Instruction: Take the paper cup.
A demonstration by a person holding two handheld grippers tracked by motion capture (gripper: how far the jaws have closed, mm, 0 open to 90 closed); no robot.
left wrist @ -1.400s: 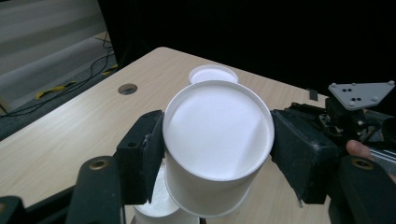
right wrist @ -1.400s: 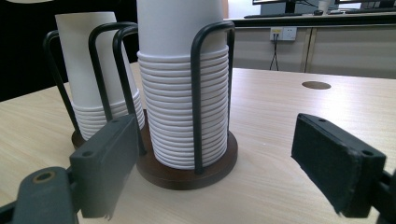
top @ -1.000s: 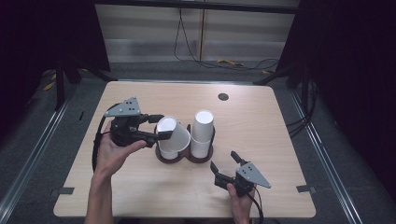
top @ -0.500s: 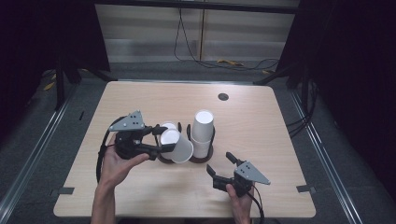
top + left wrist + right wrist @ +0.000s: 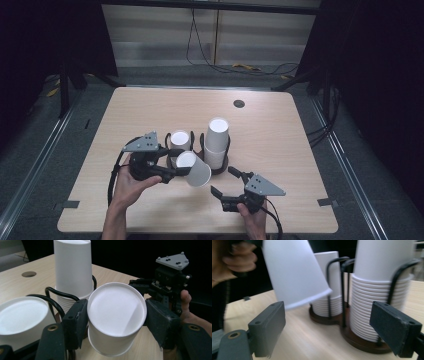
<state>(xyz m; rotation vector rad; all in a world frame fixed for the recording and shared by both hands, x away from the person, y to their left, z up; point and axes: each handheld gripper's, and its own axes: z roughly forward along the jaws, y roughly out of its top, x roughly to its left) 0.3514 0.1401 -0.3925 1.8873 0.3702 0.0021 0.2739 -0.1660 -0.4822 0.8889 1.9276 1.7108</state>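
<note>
The left claw (image 5: 176, 162) is clamped on a single white cup (image 5: 194, 169), one pad pressed to each side of the cup near its closed base. In the left gripper view the cup (image 5: 116, 315) sits squarely between the two black pads (image 5: 76, 321), its round base turned toward the camera and its open rim pointing away and down toward the table (image 5: 15, 282). From above, the cup lies tilted, base toward the left hand (image 5: 131, 181) and rim toward the right, just in front of the holder (image 5: 220, 167), on the person's side of it; whether its rim touches the table cannot be told.

The holder is a dark round-based wire rack near the middle of the table (image 5: 280, 130). It carries two stacks of upturned white cups: a low stack (image 5: 180, 140) in its left half and a tall stack (image 5: 217, 139) in its right half. In the right gripper view the held cup (image 5: 294, 272) hangs slanted to the left of the holder (image 5: 352, 336), above the table, clear of both stacks.

The right claw (image 5: 224, 182) lies in front of the holder and to the right of the held cup, its jaws spread wide with nothing between them. Its pads (image 5: 395, 331) frame the foot of the tall stack (image 5: 374, 310) from a short way off, without touching it
</note>
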